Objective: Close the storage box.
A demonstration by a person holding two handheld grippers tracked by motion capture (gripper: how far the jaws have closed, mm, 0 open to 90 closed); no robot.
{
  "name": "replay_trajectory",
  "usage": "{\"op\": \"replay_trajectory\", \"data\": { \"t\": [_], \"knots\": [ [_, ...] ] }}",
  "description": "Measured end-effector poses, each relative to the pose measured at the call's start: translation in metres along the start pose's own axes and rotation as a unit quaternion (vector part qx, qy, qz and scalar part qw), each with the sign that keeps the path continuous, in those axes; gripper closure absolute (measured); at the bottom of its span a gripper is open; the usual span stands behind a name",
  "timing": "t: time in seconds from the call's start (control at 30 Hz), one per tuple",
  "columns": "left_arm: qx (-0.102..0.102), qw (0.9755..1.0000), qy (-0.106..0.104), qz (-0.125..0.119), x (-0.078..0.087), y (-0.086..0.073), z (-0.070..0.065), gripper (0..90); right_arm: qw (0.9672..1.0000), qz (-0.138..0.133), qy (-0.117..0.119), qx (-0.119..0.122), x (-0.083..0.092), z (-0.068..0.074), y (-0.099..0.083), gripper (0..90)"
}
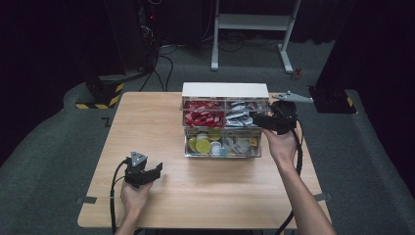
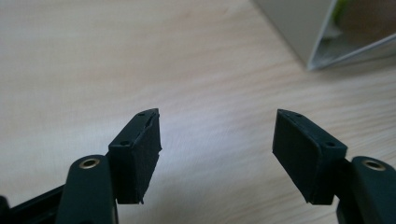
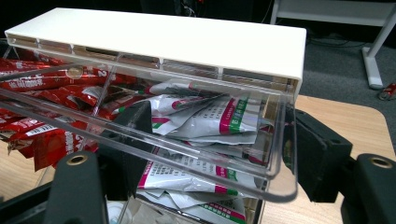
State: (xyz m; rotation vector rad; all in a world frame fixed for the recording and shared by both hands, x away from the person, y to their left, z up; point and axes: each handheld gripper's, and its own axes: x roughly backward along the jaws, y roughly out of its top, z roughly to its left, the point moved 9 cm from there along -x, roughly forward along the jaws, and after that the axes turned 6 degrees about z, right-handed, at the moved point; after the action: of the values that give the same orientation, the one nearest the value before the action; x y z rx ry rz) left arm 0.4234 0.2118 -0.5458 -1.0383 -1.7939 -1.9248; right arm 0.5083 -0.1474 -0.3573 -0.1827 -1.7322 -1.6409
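A clear two-drawer organizer with a white top [image 1: 225,89] [image 3: 187,37] stands at the back middle of the wooden table [image 1: 156,127]. Its upper drawer [image 1: 222,125] [image 3: 286,154] is pulled out and holds red sachets [image 1: 203,116] [image 3: 37,84] and white-green sachets [image 1: 241,117] [image 3: 210,114]. My right gripper [image 1: 255,120] [image 3: 219,140] is shut on that drawer's right end: one jaw shows through the clear front among the sachets, the other lies against the outer wall. My left gripper [image 1: 157,170] [image 2: 217,135] hovers open above bare table at the front left, with nothing between its jaws.
The lower drawer [image 1: 222,155] holds yellow-green round pieces [image 1: 203,144] and small white items. A corner of the organizer [image 2: 322,42] shows ahead of the left gripper. Behind the table stand a white metal frame [image 1: 252,22] and a black-yellow striped base [image 1: 100,97].
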Motion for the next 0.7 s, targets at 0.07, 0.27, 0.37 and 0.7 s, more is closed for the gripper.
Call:
{"op": "replay_trajectory", "data": {
  "t": [0.07, 0.27, 0.37, 0.7],
  "knots": [
    [-0.006, 0.9995, -0.025, -0.018, 0.011, 0.021, -0.006, 35.0, 0.9999, -0.004, -0.010, 0.004, 0.001, -0.001, 0.001, 26.5],
    [-0.023, 0.9976, -0.051, -0.042, 0.026, 0.048, -0.018, 35.1, 1.0000, 0.001, -0.007, -0.002, 0.002, -0.001, 0.002, 26.3],
    [-0.028, 0.9955, -0.073, -0.054, 0.037, 0.065, -0.027, 35.3, 1.0000, 0.000, -0.003, -0.006, 0.002, -0.001, 0.003, 26.1],
    [-0.041, 0.9918, -0.098, -0.071, 0.052, 0.096, -0.044, 36.1, 0.9999, 0.006, -0.004, -0.015, 0.002, -0.001, 0.004, 25.5]
  ]
}}
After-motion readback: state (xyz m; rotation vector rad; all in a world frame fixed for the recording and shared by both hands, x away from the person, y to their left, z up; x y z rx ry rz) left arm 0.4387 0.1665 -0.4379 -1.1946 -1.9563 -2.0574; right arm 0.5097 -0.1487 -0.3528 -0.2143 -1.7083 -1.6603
